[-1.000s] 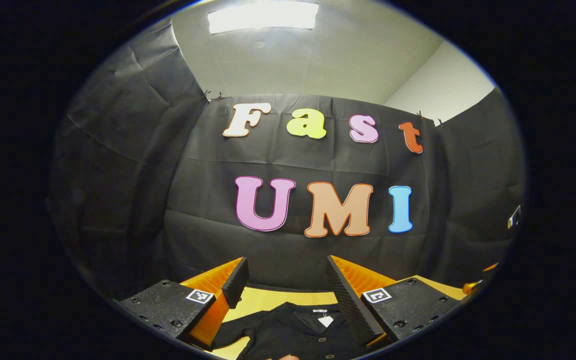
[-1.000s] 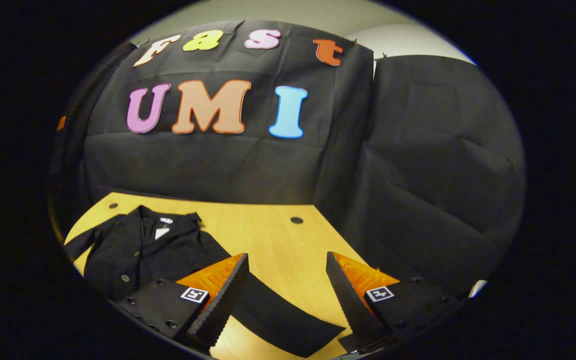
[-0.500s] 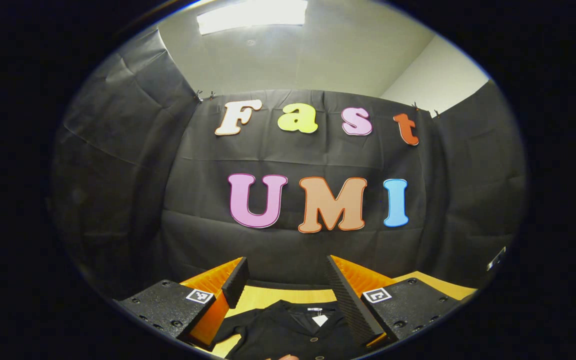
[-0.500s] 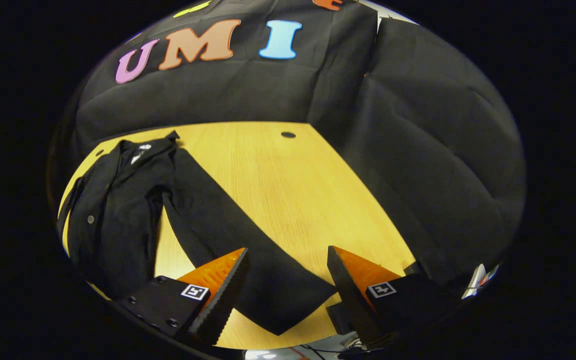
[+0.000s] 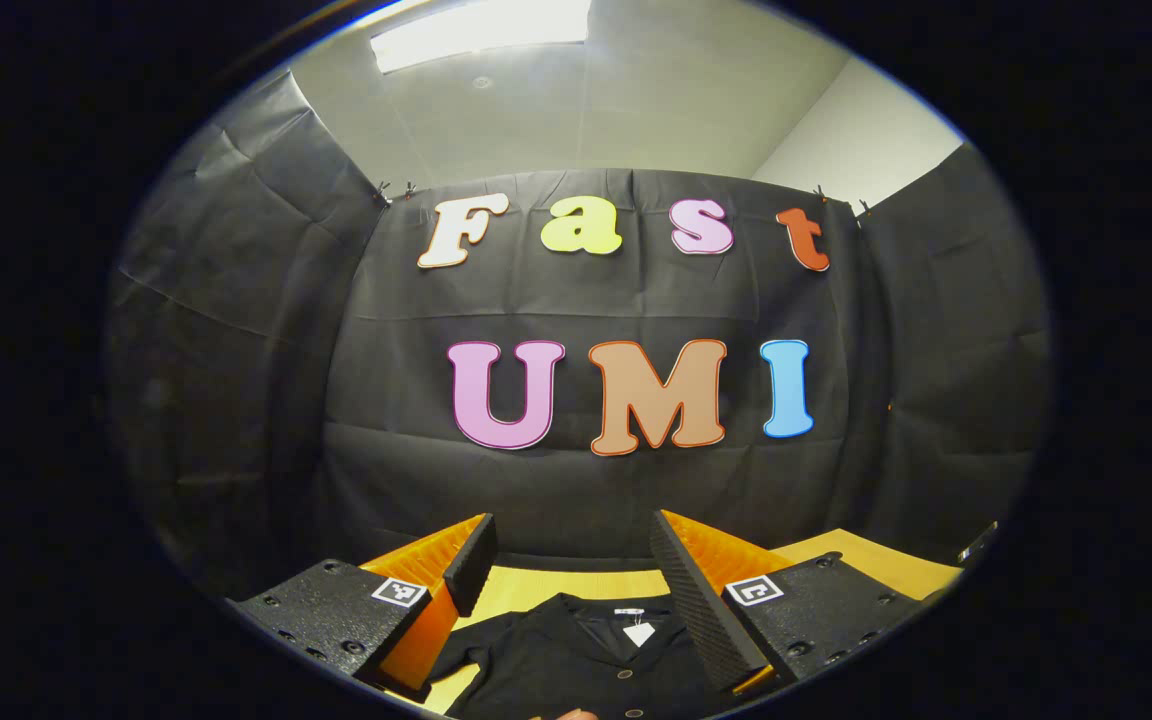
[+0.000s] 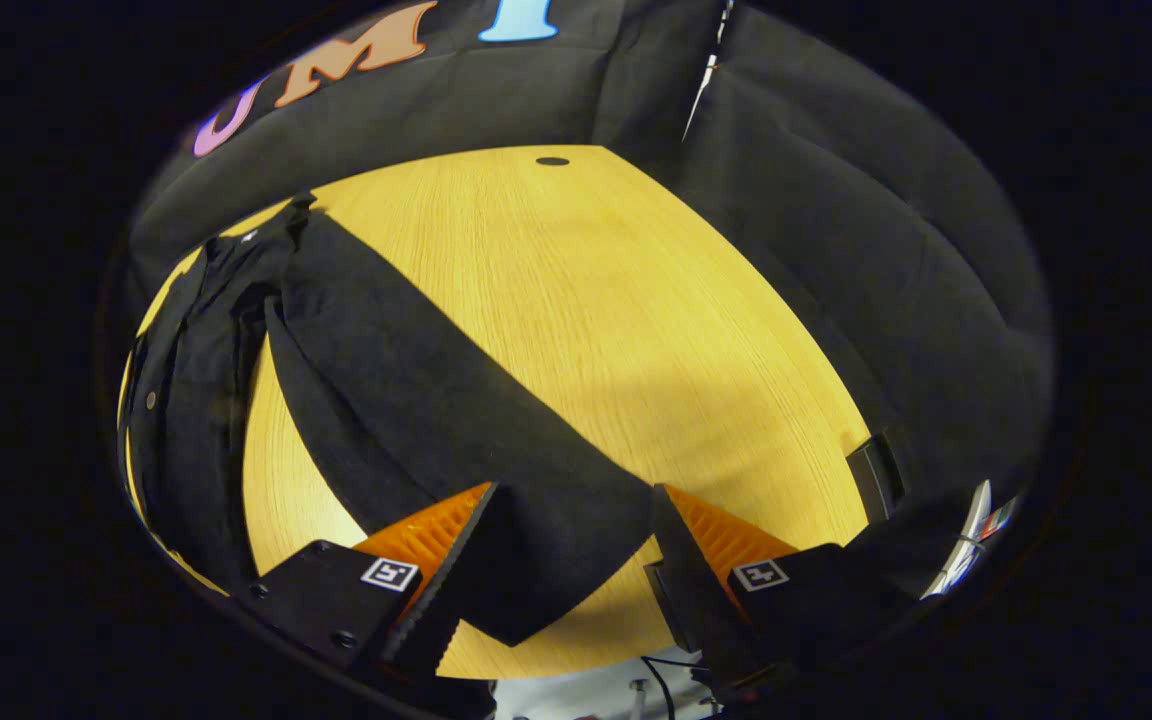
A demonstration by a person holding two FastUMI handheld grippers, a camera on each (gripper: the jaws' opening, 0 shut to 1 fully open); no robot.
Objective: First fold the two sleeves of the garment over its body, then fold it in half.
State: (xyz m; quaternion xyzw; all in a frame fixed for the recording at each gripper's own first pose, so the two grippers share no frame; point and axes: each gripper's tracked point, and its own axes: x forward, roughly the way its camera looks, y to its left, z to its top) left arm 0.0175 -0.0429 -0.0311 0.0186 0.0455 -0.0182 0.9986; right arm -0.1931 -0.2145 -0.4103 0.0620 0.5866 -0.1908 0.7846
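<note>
A black buttoned shirt [image 5: 576, 660] lies flat on the yellow wooden table [image 6: 616, 320], collar toward the far wall. In the left gripper view my left gripper [image 5: 571, 560] hovers open above the collar, well off the cloth. In the right gripper view the shirt body [image 6: 191, 400] lies at the left, and one long sleeve [image 6: 436, 420] stretches diagonally toward me. My right gripper [image 6: 571, 530] is open, tilted down, its two fingers either side of the sleeve's cuff end [image 6: 546, 570]. Whether they touch the cloth I cannot tell.
Black cloth walls close the table's far and right sides. A small dark hole [image 6: 552, 161] marks the table's far end. A dark clamp-like block [image 6: 876, 478] sits on the table's right edge. Cables hang below the near edge [image 6: 656, 680].
My right gripper has pitched downward and dropped toward the sleeve, so the cuff now sits between its fingers. The left gripper has barely shifted, and both stay open.
</note>
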